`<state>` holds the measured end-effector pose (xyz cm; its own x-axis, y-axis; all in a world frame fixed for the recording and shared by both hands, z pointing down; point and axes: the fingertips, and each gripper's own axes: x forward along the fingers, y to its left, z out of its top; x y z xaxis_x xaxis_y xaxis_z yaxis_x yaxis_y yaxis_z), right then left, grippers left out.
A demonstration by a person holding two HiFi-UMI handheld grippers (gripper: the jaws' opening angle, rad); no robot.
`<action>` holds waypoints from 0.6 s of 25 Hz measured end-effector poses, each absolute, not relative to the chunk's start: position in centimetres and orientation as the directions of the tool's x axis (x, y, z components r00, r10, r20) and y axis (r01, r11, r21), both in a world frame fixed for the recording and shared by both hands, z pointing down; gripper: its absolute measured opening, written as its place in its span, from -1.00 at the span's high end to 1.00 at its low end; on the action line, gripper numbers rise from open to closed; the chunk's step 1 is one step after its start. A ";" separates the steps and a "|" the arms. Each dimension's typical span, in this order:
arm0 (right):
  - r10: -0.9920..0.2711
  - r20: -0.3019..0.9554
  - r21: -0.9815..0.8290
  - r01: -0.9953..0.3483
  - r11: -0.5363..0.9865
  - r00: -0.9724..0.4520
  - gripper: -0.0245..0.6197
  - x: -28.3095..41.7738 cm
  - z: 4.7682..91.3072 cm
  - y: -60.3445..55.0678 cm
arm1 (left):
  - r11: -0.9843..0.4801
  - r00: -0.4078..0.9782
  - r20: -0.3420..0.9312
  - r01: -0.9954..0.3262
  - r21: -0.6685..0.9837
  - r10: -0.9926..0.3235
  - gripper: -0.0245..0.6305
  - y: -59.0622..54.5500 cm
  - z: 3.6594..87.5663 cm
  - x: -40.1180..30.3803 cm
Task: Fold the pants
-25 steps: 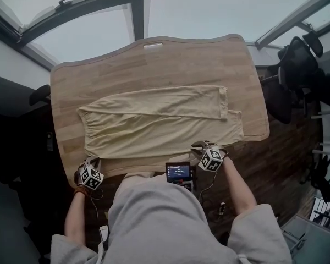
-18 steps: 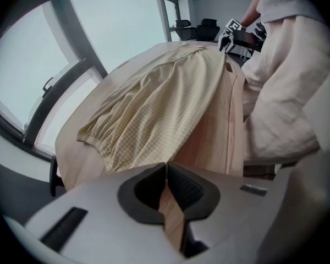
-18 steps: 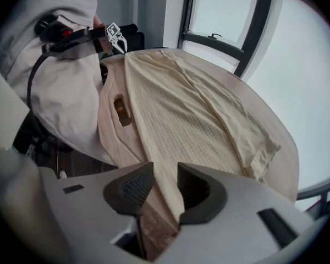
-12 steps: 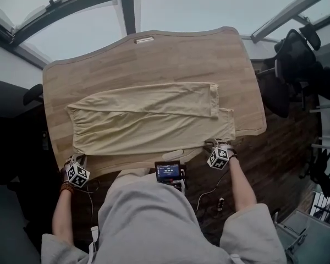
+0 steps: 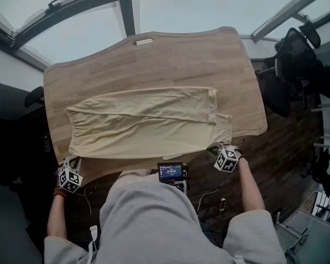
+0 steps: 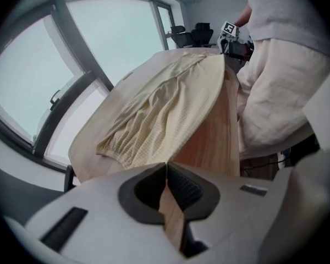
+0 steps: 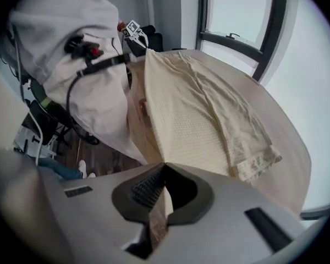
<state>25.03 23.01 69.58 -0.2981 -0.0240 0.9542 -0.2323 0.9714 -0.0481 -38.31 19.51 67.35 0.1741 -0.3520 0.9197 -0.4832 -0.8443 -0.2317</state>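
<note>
Table (image 5: 154, 59): light wood with rounded corners, filling the middle of the head view; big windows (image 5: 71, 15) run along the top of the frame behind it.
Pants (image 5: 143, 122): pale yellow, spread lengthwise across the table, gathered waistband at frame left and two leg cuffs at frame right. The near cuff reaches further right than the far one.
Left gripper (image 5: 71, 161): lower left of the head view, at the waistband's near corner. Its jaws are pressed together on the fabric edge, which rises off the wood to meet them.
Right gripper (image 5: 215, 147): lower right, at the near cuff. Its jaws have just been closing and now pinch the fabric edge, also raised.
Person (image 5: 154, 219): grey top, bottom centre, with a small lit screen (image 5: 171, 172) at the chest.
Chairs (image 5: 297, 65): dark, at the right edge.
</note>
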 end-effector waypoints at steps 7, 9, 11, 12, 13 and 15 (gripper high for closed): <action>0.131 0.934 -0.213 -0.223 0.951 -0.333 0.90 26.2 62.0 19.8 | -0.826 0.231 0.881 -0.502 -0.256 -0.413 0.87 15.7 61.9 -39.5; 0.155 0.927 -0.242 -0.228 0.943 -0.341 0.90 26.2 60.8 17.3 | -0.827 0.247 0.888 -0.520 -0.216 -0.387 0.88 13.4 61.4 -39.8; 0.180 0.926 -0.265 -0.232 0.936 -0.332 0.90 26.2 59.9 14.3 | -0.840 0.256 0.902 -0.512 -0.179 -0.348 0.88 10.3 61.5 -39.8; 0.193 0.928 -0.274 -0.232 0.933 -0.320 0.90 26.2 59.7 12.6 | -0.849 0.256 0.909 -0.501 -0.167 -0.330 0.88 8.4 61.6 -39.8; 0.206 0.930 -0.282 -0.232 0.931 -0.305 0.90 26.2 59.7 10.9 | -0.855 0.252 0.914 -0.492 -0.162 -0.318 0.88 6.4 61.7 -39.7; 0.219 0.934 -0.289 -0.237 0.927 -0.281 0.90 26.1 60.2 7.2 | -0.860 0.226 0.924 -0.480 -0.170 -0.309 0.88 2.0 61.8 -39.6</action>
<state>26.15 7.17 60.22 -0.2812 0.2193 0.9343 -0.2374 0.9274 -0.2891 -39.58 1.99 61.84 0.2260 -0.3092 0.9238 -0.4803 -0.8604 -0.1704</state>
